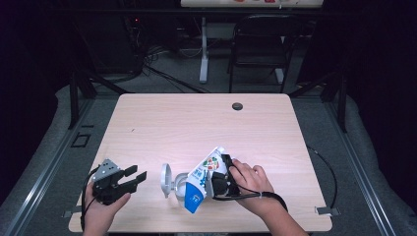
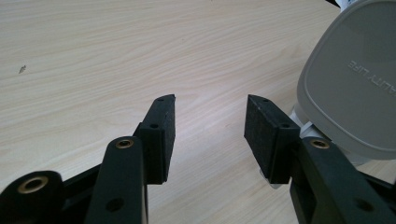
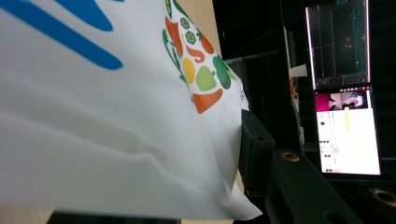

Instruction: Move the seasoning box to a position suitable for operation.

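R gripper (image 1: 222, 178) clamps glossy white pouch (image 1: 202, 178) nr front edge; L gripper (image 1: 132, 178) released, beside grey lid (image 1: 166, 180); wood tabletop (image 1: 196, 123) bare beyond

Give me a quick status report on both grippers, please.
Left gripper open, empty. Right gripper shut on pouch. Container beside pouch, lid up. Nothing in the way.

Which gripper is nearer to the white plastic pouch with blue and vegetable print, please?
Right. The right gripper is clamped on the white plastic pouch; the left gripper sits apart to its left, jaws open.
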